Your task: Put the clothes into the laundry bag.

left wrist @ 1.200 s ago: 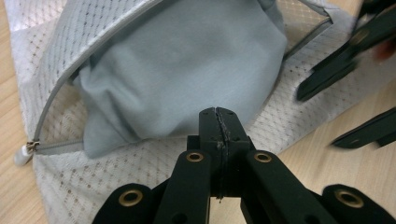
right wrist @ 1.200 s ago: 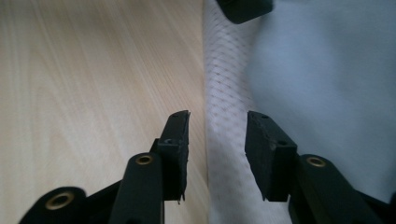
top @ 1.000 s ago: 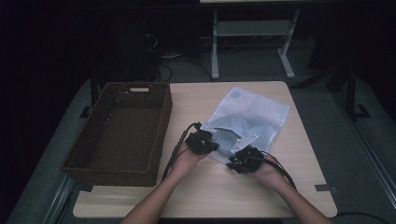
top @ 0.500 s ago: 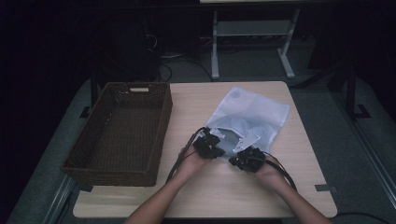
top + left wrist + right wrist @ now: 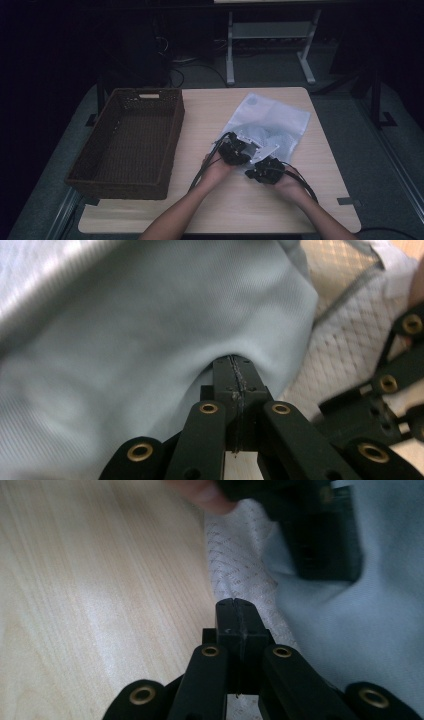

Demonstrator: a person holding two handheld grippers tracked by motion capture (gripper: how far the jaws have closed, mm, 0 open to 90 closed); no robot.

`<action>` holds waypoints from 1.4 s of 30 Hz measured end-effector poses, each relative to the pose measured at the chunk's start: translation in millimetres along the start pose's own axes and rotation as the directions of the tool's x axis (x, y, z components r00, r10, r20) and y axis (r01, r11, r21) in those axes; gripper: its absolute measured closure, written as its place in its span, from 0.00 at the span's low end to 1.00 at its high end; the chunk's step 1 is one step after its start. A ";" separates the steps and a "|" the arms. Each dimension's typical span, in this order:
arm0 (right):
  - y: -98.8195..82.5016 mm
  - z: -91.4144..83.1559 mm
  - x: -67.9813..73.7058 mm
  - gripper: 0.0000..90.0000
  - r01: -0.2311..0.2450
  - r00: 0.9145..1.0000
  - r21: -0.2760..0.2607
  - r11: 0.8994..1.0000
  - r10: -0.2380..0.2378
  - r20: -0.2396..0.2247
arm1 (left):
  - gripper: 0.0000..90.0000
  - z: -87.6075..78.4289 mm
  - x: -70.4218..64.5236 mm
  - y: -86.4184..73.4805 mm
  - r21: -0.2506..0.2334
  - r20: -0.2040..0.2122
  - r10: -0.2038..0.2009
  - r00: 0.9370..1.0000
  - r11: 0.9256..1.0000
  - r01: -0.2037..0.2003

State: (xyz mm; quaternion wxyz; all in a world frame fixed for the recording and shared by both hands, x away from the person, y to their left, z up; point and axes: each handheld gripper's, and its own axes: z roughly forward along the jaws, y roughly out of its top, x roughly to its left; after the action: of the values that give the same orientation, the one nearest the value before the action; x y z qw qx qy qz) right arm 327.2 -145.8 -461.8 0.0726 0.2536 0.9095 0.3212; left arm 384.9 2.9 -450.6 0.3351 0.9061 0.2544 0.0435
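A white mesh bag (image 5: 272,115) lies on the right half of the table with a pale blue cloth (image 5: 125,365) at its near end. My left gripper (image 5: 234,150) is shut on a fold of that cloth, which drapes round its tip (image 5: 235,360). Just to its right, my right gripper (image 5: 265,171) is shut, its tip (image 5: 235,602) pinching the edge of the mesh bag (image 5: 240,555). The two grippers sit close together. The left gripper (image 5: 320,535) looms at the top of the right gripper view, over the blue cloth (image 5: 350,630).
A dark woven basket (image 5: 125,93) stands on the left half of the wooden table (image 5: 240,205), its inside bare. Both forearms come in over the table's near edge. Cables loop from both grippers. Desk legs and dark floor lie beyond the far edge.
My left hand has slid right and a little nearer with the cloth, closing on the right gripper. The right hand has stayed where it was.
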 end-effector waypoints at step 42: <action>-0.7 -2.1 6.7 1.00 0.055 0.997 0.019 0.998 -0.054 -0.060 | 1.00 36.9 40.7 45.3 -0.084 -0.133 -0.105 0.986 0.992 0.094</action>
State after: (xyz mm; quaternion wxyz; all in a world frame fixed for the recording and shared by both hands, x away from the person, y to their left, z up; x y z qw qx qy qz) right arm 320.5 -144.0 -460.4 0.0513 0.2199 0.9212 0.3170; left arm 448.9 -28.0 -454.3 0.3534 0.8736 0.3198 0.0985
